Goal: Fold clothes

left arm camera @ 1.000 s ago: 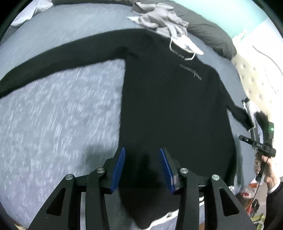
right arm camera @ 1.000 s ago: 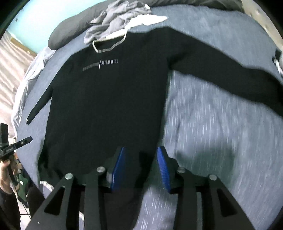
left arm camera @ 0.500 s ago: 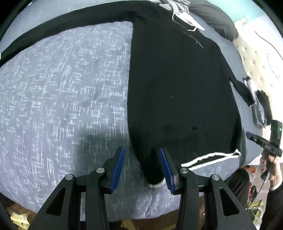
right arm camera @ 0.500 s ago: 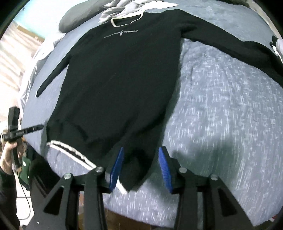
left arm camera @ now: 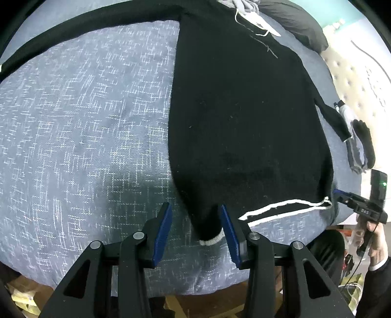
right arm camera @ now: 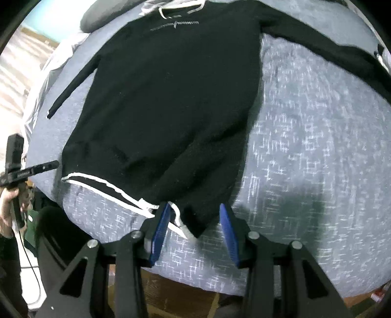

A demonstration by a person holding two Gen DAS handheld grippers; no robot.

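Straddling sweater (left arm camera: pixel 244 117) hem corners — both grippers' jaws parted.

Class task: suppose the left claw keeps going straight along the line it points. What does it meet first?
Probably the black sweater's hem corner, lying between the open left claw's fingers, on the grey bedspread. Depth is unclear.

Bed (left arm camera: pixel 85 117) with blue-grey woven cover; cream tufted headboard (left arm camera: pixel 352 80); teal wall (left arm camera: pixel 342 12) behind.
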